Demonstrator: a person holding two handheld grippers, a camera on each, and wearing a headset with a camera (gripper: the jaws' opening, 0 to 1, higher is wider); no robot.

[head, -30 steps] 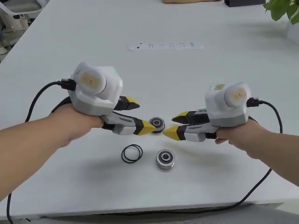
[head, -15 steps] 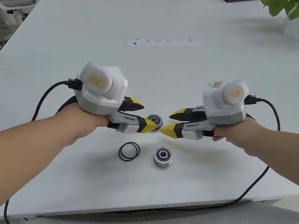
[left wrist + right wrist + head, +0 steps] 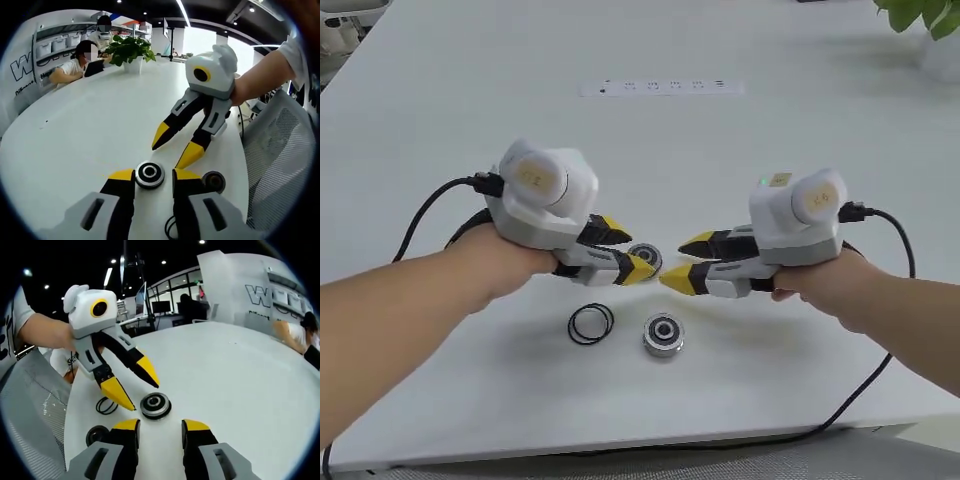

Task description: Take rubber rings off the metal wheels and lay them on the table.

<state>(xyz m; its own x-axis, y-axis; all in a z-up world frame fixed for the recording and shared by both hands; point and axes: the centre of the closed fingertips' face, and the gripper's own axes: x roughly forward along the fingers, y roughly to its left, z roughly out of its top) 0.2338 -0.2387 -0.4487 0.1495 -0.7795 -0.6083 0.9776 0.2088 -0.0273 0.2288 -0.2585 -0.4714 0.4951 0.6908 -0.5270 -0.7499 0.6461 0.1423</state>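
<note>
My left gripper [image 3: 632, 250] and right gripper [image 3: 676, 262] both stand spread and empty, tips facing; the metal wheel [image 3: 646, 258] lies flat on the table [image 3: 770, 140] between them, nearer the left one's tips

Far wheel [image 3: 652, 256]: in the head view its near edge is hidden behind the yellow tip of the left claw [image 3: 636, 251]. Whether a ring sits on it is too small to tell.
Near wheel [image 3: 214, 181]: in the left gripper view, partly behind that claw's own jaw.
Rubber rings [image 3: 170, 227]: in the same view, mostly hidden by that jaw.
Socket strip [image 3: 660, 88]: markings too small to read.
Plant [image 3: 918, 18]: cut off by the top-right corner.
Cables [image 3: 420, 212]: run off the bottom edge.
</note>
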